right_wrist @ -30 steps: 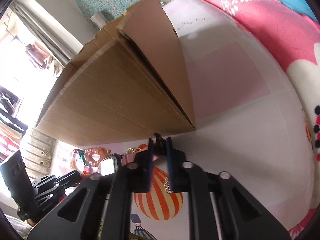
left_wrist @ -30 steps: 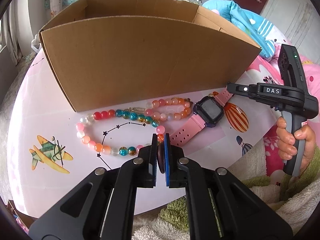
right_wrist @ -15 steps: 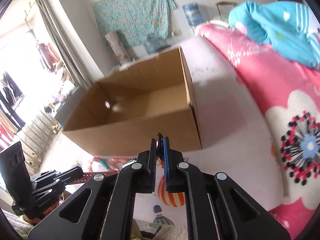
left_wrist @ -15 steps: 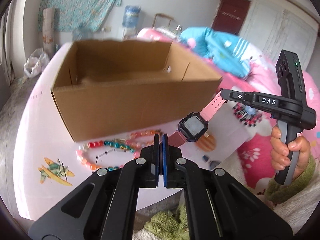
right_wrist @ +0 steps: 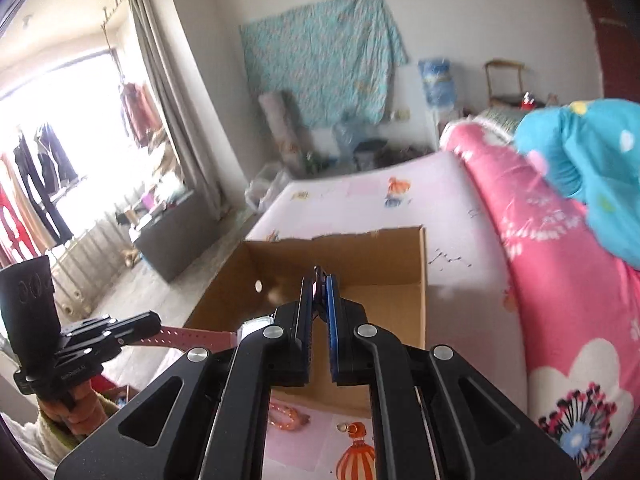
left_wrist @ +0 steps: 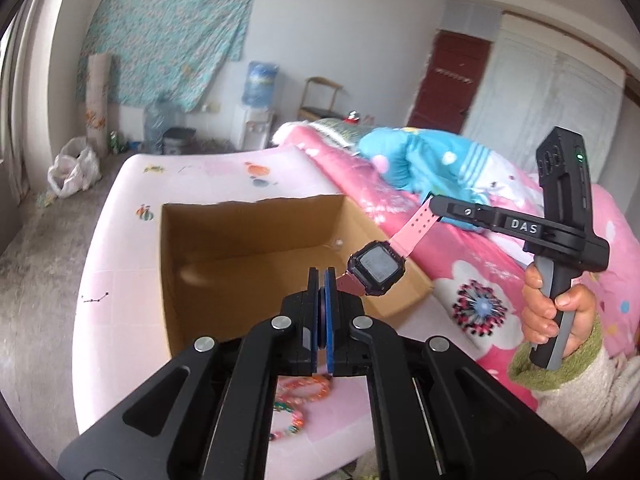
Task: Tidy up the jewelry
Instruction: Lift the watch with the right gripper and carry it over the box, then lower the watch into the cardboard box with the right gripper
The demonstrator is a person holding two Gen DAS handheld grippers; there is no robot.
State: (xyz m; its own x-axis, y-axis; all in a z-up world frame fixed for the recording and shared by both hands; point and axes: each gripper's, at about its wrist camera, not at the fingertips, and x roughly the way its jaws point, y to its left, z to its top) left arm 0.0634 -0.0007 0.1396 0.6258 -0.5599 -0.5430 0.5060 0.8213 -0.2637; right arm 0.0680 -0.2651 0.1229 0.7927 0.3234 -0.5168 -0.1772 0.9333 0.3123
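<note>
Left wrist view: the left gripper (left_wrist: 322, 280) rises from the bottom centre of the frame, jaws pressed onto one strap end of the pink watch (left_wrist: 378, 267). The right gripper (left_wrist: 435, 204), held by a hand (left_wrist: 554, 314) at the right edge, pinches the other strap end. The watch hangs in the air between the two grippers, above the near right corner of the open cardboard box (left_wrist: 248, 264). Its long axis runs diagonally from lower centre to upper right, and its dark face is turned toward this camera. The bead bracelets (left_wrist: 298, 396) lie at bottom centre on the pink surface, in front of the box and partly hidden by the gripper arms. The box interior appears bare.

Right wrist view: the right gripper (right_wrist: 320, 280) fills the lower centre, jaws closed on a strap end whose tip shows only as a thin sliver. The left gripper (right_wrist: 154, 326) enters from the lower left, clamped on the far strap end. Here the watch (right_wrist: 200, 336) runs nearly horizontal across the lower left; the case is mostly hidden behind the gripper arm, so its face is not readable. One orange bracelet (right_wrist: 286, 416) shows at bottom centre.
</note>
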